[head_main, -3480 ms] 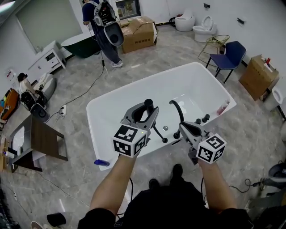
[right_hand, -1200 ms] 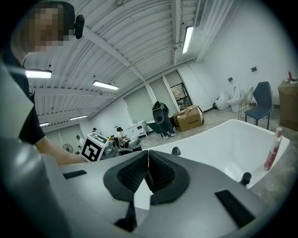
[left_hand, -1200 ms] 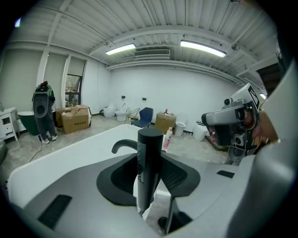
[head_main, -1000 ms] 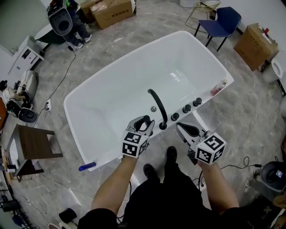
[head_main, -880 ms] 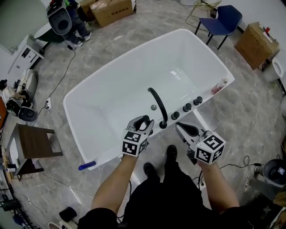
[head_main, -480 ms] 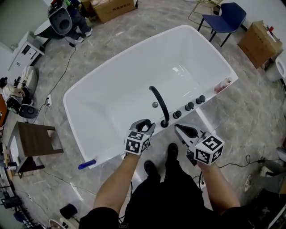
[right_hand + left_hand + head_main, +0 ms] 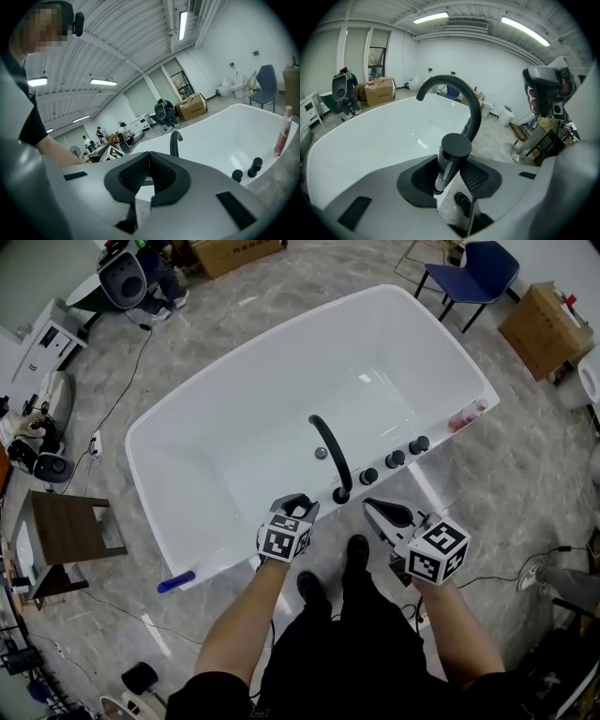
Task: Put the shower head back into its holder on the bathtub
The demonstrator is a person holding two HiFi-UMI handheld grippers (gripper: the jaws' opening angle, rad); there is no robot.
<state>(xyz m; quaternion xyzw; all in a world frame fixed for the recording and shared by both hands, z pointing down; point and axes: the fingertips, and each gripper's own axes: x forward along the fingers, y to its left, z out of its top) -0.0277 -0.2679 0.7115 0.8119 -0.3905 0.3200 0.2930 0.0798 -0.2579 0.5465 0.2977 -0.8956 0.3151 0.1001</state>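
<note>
The black, stick-shaped shower head with a silver lower section stands nearly upright at the near rim of the white rounded-rectangle bathtub, just to the left of the base of the black arched faucet spout. Its lower end drops behind the jaws, so whether it sits in a holder cannot be told.

The left hand-held gripper is clenched on it, with one ribbed black pad against each side of the handle just below its flat round top. That gripper tips downward over the rim, and its bare forearm reaches up from the bottom of the head view.

The right hand-held gripper grasps nothing, and its pads meet at the tips. It is held beside the tub's outer wall, right of the spout's base and apart from the left one, with its forearm angled in from the lower right.

Three black round knobs line the rim beyond the spout, and a pink bottle lies near the far corner.
</note>
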